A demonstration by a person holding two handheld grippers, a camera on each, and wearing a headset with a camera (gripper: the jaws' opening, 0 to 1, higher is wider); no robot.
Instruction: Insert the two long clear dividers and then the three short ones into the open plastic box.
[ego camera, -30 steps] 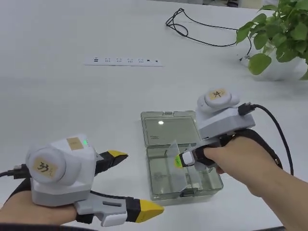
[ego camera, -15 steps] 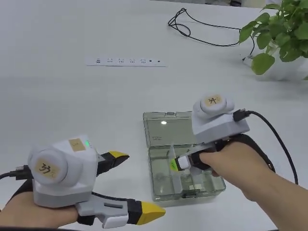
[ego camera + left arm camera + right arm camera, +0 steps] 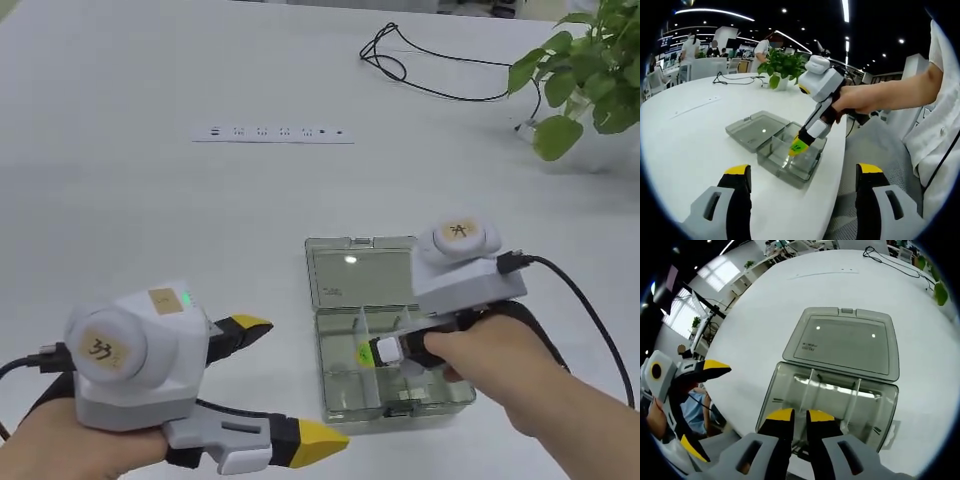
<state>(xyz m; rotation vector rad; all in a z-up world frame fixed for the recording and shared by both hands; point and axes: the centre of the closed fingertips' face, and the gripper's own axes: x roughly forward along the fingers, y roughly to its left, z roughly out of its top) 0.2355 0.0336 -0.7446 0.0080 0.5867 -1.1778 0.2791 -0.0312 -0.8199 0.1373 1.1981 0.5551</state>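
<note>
The open clear plastic box lies on the white table with its lid folded flat behind it. My right gripper reaches down into the tray, shut on a short clear divider that stands upright inside. In the right gripper view the jaws pinch that divider, and a long clear divider runs across the box behind it. My left gripper hovers open to the left of the box, holding nothing. The left gripper view has the box ahead of the open gripper.
A white power strip lies at the back of the table. A black cable loops at the far right, beside a potted plant. The table's near edge runs just in front of the box.
My right gripper has lowered the divider from tilted above the tray to upright inside it. The left gripper has held still; the head view has shifted slightly.
</note>
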